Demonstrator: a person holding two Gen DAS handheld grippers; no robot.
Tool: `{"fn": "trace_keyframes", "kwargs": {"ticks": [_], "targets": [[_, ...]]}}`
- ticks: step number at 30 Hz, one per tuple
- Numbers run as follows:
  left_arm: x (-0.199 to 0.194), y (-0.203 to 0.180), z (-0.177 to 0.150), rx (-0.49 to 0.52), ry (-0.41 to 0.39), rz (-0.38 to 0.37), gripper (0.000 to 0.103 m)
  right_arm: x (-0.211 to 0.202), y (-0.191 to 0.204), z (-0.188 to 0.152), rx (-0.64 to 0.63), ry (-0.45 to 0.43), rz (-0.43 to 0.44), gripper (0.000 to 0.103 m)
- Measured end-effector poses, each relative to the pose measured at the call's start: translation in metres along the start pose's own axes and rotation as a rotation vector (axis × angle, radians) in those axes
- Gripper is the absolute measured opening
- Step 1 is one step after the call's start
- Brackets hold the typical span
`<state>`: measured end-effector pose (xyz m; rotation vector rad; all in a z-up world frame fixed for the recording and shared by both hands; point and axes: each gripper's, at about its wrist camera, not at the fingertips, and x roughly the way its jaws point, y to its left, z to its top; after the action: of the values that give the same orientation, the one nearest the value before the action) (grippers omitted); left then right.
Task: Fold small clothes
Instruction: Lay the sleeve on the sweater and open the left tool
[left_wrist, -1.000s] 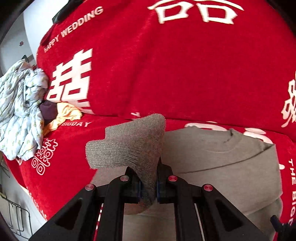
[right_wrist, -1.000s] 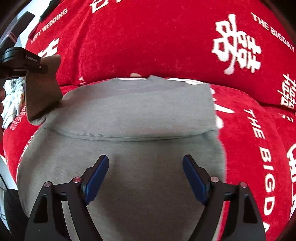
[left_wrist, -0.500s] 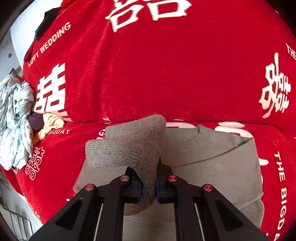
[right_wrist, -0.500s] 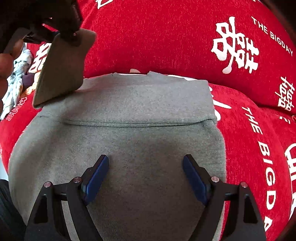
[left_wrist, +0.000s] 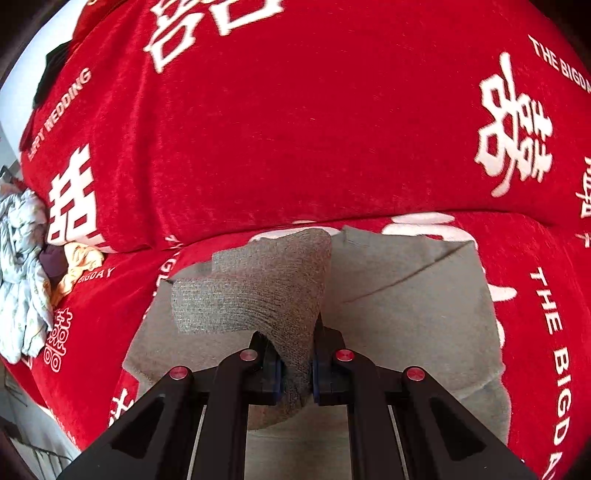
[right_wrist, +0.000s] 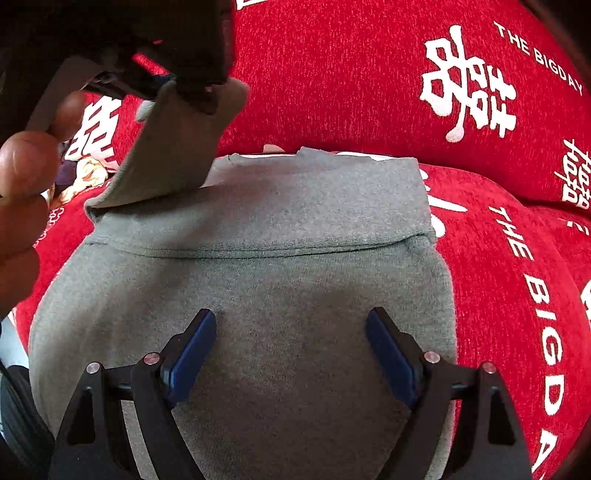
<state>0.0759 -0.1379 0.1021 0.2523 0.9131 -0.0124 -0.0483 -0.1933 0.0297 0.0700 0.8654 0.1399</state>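
Nearest the right gripper (right_wrist: 291, 354), whose fingers are spread and empty, the grey sweater (right_wrist: 258, 302) lies flat on the red sofa cover (right_wrist: 369, 92), likely steadied for folding. Beyond, the left gripper (left_wrist: 297, 373) pinches the grey sleeve (left_wrist: 258, 291), lifted to fold inward. Farther left lies a heap of clothes (left_wrist: 22, 266).

The grey knitted cloth garment (right_wrist: 295, 280) looks matt and finely ribbed. The red velvety sofa cover (left_wrist: 295, 122) shows a soft sheen. The pale crumpled fabric (left_wrist: 22, 266) is possibly thin cotton.
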Motion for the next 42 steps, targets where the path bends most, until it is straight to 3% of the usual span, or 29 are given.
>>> {"fn": "trace_keyframes", "kwargs": {"ticks": [20,33,38,42], "targets": [[0.033,-0.036,-0.007,0.093,0.097,-0.069,0.012,0.005,-0.006,-0.01,0.033,-0.022,0.044,0.088],[0.053,-0.042,-0.016,0.137,0.145,-0.231,0.012,0.007,-0.006,-0.011,0.031,-0.023,0.039,0.088],[0.066,-0.04,-0.018,0.119,0.188,-0.333,0.012,0.007,-0.006,-0.011,0.038,-0.025,0.046,0.088],[0.074,-0.037,-0.022,0.107,0.201,-0.365,0.012,0.005,-0.007,-0.012,0.051,-0.031,0.063,0.088]]}}
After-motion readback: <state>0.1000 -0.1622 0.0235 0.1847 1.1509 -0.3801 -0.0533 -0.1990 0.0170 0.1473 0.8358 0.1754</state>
